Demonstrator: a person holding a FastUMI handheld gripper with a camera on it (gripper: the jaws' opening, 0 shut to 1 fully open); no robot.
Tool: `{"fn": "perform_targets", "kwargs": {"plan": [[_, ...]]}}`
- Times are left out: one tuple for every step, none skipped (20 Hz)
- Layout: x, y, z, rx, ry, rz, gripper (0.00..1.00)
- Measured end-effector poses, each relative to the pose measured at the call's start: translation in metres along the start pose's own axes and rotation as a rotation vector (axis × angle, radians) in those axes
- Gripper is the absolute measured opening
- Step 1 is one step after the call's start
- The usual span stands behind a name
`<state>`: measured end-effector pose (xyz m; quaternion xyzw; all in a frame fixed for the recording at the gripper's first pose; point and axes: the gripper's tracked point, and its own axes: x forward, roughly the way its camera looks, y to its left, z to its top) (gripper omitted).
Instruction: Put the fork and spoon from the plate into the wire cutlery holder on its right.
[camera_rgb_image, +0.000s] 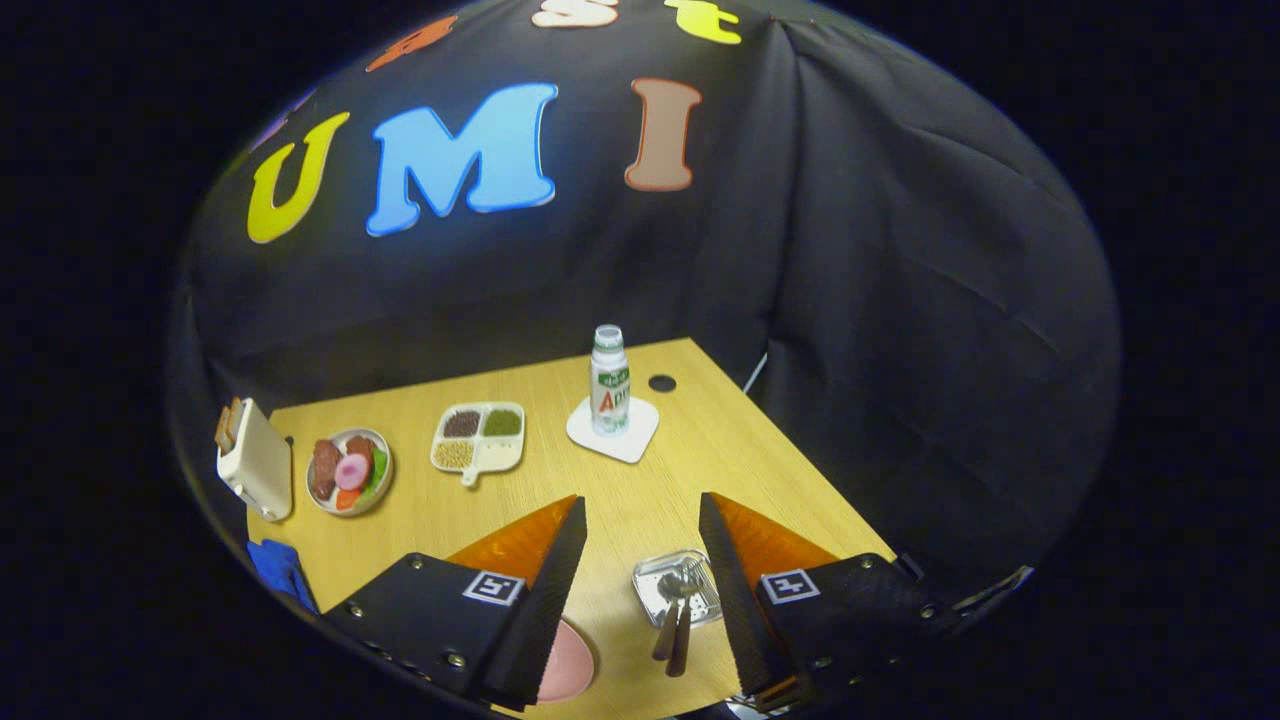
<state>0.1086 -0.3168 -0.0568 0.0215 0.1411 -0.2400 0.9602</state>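
Note:
My gripper (641, 500) is open and held well above the wooden table (600, 520), with nothing between its fingers. Seen below, between the fingers, the square wire cutlery holder (650, 578) stands close to the right finger. The spoon (668, 612) and fork (684, 630) rest with their heads in the holder, and their brown handles stick out over its near side. To the holder's left lies the pink plate (568, 668), partly hidden by the left finger, and its visible part is bare.
Beyond the fingers a bottle (609, 380) stands on a white coaster (620, 440), near a black hole (662, 383) in the table. A divided dish of grains (478, 438), a food plate (349, 470), a toaster (256, 462) and a blue cloth (278, 568) sit to the left.

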Motion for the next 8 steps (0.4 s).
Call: {"fn": "perform_targets", "kwargs": {"plan": [[-0.008, 0.003, 0.018, 0.013, -0.068, 0.011, 0.71], [-0.018, 0.005, 0.037, 0.025, -0.141, 0.016, 0.71], [-0.029, 0.009, 0.055, 0.031, -0.219, 0.027, 0.71], [-0.041, 0.011, 0.073, 0.028, -0.292, 0.03, 0.71], [-0.054, 0.013, 0.089, 0.022, -0.358, 0.03, 0.72], [-0.066, 0.014, 0.102, 0.02, -0.405, 0.025, 0.72], [-0.077, 0.017, 0.112, 0.025, -0.447, 0.027, 0.72], [-0.087, 0.022, 0.121, 0.033, -0.476, 0.032, 0.72]]}}
